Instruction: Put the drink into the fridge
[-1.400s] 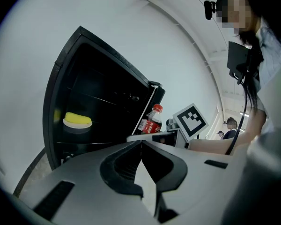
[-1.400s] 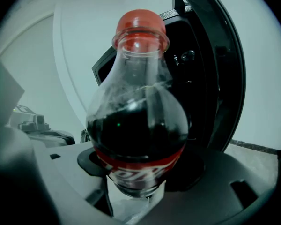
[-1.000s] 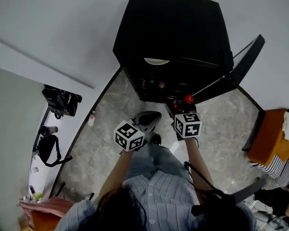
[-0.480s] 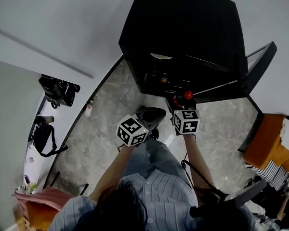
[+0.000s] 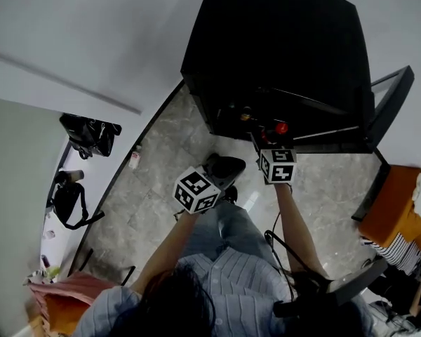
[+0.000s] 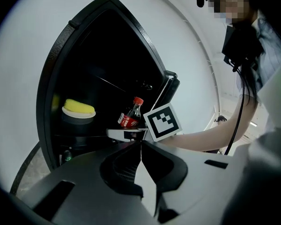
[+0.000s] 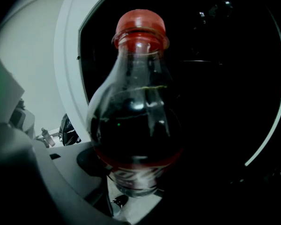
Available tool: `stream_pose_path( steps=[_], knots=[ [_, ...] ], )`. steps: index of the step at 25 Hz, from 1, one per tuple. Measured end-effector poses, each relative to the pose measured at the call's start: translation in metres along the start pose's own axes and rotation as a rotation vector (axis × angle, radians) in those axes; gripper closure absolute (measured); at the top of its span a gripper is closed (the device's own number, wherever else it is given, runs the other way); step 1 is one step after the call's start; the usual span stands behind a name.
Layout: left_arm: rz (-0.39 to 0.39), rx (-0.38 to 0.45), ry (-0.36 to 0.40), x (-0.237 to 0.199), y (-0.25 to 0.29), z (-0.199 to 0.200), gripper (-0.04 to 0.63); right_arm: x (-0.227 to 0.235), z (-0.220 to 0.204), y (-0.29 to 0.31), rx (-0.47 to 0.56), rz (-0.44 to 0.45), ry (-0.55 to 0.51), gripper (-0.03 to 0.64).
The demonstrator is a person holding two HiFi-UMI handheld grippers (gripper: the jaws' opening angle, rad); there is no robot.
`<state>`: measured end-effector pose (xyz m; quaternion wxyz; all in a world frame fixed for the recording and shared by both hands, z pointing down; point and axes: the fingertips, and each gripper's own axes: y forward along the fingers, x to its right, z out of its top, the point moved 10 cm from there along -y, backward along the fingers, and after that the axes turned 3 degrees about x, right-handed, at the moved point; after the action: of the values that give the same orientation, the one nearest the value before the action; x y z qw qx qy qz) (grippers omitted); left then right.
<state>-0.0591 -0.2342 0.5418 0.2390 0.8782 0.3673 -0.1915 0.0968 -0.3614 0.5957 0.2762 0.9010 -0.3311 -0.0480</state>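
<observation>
Right gripper: jaws clamped on the lower body of the cola bottle, below its red label band. Red cap on, dark drink reaching up into the neck. The bottle stands upright in the grip when seen along the jaws; the left gripper view shows it leaning slightly.

Bottle position: at the open front of the black fridge, with the cap just at the threshold in the head view. The fridge door is swung out to the right.

Left gripper: jaws pressed together with nothing between them, held lower and to the left, back from the fridge opening, above the grey stone floor.

Inside the fridge: a round tub with a yellow top on a shelf to the left (the rest of the inside is too dark to make out).

Black bags lie by the wall, well apart from the fridge.
</observation>
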Motion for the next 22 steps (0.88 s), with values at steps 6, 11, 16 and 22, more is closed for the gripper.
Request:
stream_pose_path(
  steps=[6,11,16,22],
  knots=[
    [0.012,-0.012,-0.012,-0.016,-0.005,0.0,0.586,0.011,0.005,0.021,-0.004,-0.032,0.01,0.314],
    [0.011,-0.022,-0.02,-0.024,-0.004,0.002,0.586,0.022,0.0,0.035,-0.032,-0.068,0.032,0.314],
    [0.003,-0.036,-0.022,-0.031,-0.002,0.002,0.586,0.029,0.001,0.054,-0.055,-0.074,0.01,0.313],
    [0.007,-0.046,-0.025,-0.034,-0.004,0.001,0.586,0.039,0.005,0.076,-0.077,-0.093,-0.024,0.314]
  ],
)
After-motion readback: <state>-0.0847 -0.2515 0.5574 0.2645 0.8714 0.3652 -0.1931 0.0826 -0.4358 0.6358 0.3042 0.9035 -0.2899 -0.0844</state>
